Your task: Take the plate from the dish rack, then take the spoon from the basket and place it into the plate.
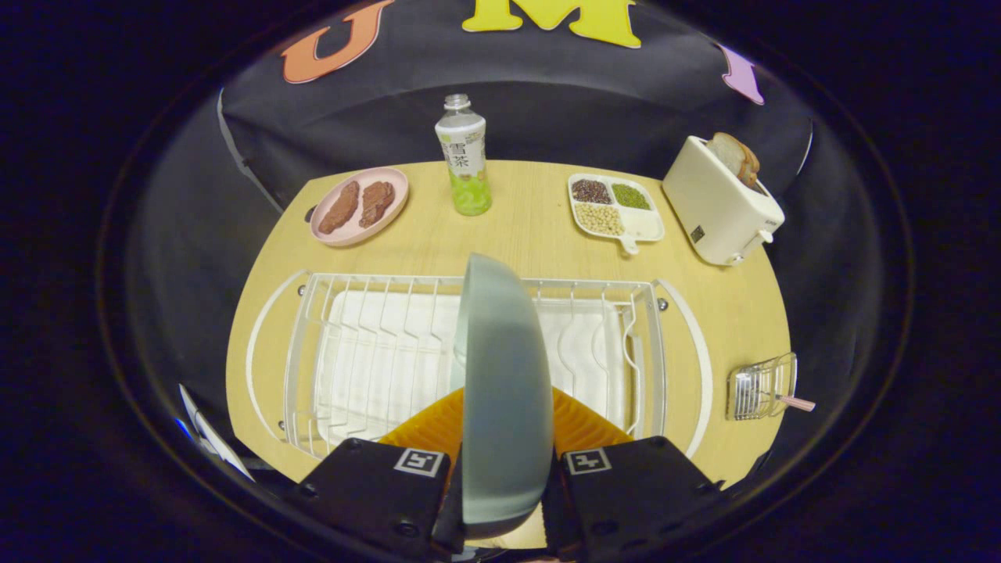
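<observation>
Gripper (pixel 504 469) squeezing grey plate (pixel 504 391) from both sides w/ orange fingers (pixel 426 426), holding it up on its edge. Looking smooth, round & plain, back bulging out to one side. Hanging over white wire dish rack (pixel 477 360), about mid rack. Sitting off to the side of rack: small wire basket (pixel 760 387) w/ pink spoon (pixel 796 403) handle poking out. Standing far back on wood table (pixel 532 227): bottle (pixel 464 156), toaster (pixel 719 203)

plate (pixel 504 391) in gripper (pixel 500 477), over dish rack (pixel 328 367) | basket (pixel 760 385) right of rack
</observation>
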`<state>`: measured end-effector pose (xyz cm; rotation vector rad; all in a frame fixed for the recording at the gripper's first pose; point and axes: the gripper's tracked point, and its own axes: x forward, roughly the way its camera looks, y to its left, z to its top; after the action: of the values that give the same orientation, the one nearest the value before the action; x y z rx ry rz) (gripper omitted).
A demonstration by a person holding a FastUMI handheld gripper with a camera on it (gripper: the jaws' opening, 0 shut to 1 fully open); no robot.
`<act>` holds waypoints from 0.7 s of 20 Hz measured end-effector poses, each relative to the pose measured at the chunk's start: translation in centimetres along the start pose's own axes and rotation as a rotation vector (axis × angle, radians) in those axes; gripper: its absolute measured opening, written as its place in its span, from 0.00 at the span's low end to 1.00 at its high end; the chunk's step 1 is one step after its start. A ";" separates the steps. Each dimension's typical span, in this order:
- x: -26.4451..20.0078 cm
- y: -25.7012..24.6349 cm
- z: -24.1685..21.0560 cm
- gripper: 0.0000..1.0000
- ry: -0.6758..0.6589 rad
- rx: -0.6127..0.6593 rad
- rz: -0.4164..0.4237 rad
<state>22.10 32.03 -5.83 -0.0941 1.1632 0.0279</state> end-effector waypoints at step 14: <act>-7.1 0.3 1.7 0.36 -0.163 -0.128 -0.088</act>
<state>20.78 32.66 1.29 -0.2516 0.9927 0.0319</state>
